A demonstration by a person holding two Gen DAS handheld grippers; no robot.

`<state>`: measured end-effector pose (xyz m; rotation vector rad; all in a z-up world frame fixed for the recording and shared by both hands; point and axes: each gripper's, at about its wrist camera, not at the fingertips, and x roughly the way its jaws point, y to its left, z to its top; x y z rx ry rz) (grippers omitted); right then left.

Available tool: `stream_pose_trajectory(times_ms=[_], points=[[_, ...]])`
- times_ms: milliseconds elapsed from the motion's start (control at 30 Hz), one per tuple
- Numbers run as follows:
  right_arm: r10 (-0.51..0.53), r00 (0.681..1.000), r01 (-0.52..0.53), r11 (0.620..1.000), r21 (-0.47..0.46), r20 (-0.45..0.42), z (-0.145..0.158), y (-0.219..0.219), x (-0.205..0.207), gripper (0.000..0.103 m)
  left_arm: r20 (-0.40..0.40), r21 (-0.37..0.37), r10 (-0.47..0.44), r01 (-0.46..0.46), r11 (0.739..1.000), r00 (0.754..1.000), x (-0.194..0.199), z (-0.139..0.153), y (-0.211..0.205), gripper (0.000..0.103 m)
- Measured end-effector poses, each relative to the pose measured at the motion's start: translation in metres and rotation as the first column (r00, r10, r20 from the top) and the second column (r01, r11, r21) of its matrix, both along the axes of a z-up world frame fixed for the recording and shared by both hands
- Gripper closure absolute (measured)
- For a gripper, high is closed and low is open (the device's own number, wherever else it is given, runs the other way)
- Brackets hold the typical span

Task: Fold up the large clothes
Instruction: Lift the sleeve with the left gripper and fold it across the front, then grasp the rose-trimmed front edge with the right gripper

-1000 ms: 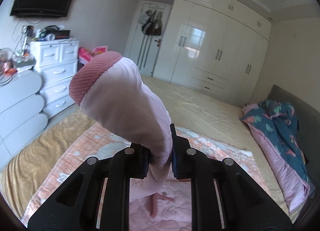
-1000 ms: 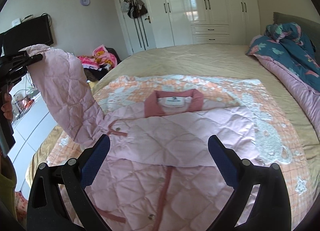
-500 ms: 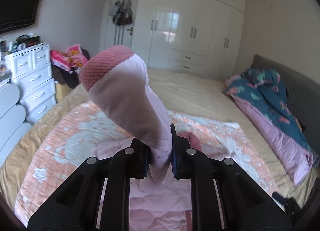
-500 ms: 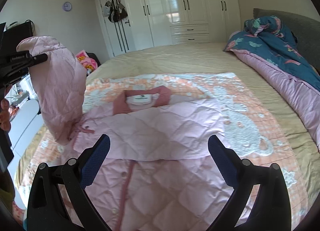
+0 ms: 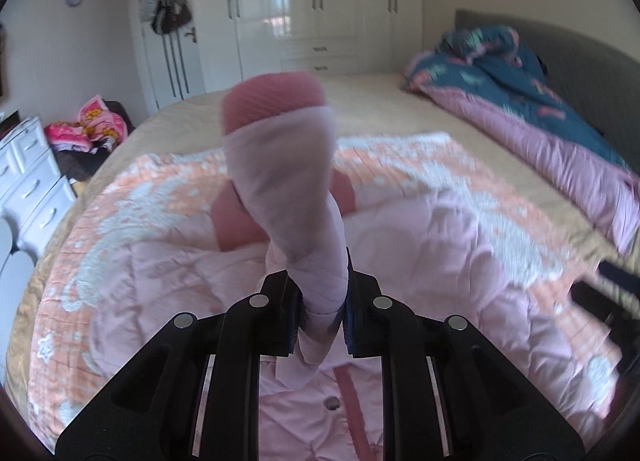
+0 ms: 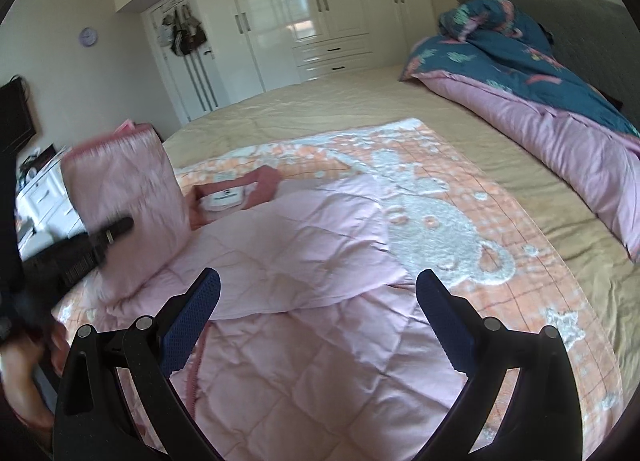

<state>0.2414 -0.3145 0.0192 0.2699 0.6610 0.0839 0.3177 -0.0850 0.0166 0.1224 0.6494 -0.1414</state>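
So we've got the pink quilted jacket point(image 6: 320, 301) spread out flat on the orange patterned blanket point(image 6: 460, 221) on the bed point(image 6: 360, 101), collar point(image 6: 236, 193) pointing away from us. Our left gripper point(image 5: 320, 309) is clamped tight on the sleeve point(image 5: 288, 189), pinching it a little way below the darker knit cuff point(image 5: 274, 101), so the cuff end sticks up past the fingers. Grabbing it there makes sense to us: the whole sleeve hangs as one piece and can be swung across the chest of the jacket without bunching. In the right view the sleeve point(image 6: 124, 205) is lifted up at the jacket's left side, near the collar. Our right gripper point(image 6: 318, 313) is wide open with nothing in it, hovering over the jacket body, probably ready to pin or smooth the fabric once the sleeve gets laid down. The far side looks folded in already.
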Motion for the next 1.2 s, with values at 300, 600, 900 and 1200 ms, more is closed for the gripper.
stream_pose_trajectory(times_ms=[300, 600, 900, 1200], points=[[-0.106, 0.994, 0.108, 0.992, 0.068, -0.031, -0.01, -0.044, 0.001, 0.005, -0.091, 0.073, -0.095, 0.102, 0.992, 0.991, -0.001, -0.05, -0.035, 0.087], [-0.147, 0.987, 0.153, 0.983, 0.101, -0.057, -0.019, -0.062, 0.001, 0.005, -0.246, 0.076, -0.235, 0.261, 0.962, 0.94, -0.017, -0.074, -0.051, 0.027], [-0.008, 0.993, 0.022, 0.993, 0.119, -0.114, -0.034, -0.023, 0.017, 0.005, -0.246, -0.047, -0.207, 0.202, 0.978, 0.947, -0.027, -0.043, 0.004, 0.011], [0.182, 0.957, -0.131, 0.966, 0.222, -0.226, -0.068, 0.05, 0.045, 0.005, -0.189, -0.066, 0.073, -0.087, 0.994, 0.979, -0.007, -0.015, 0.113, 0.009]])
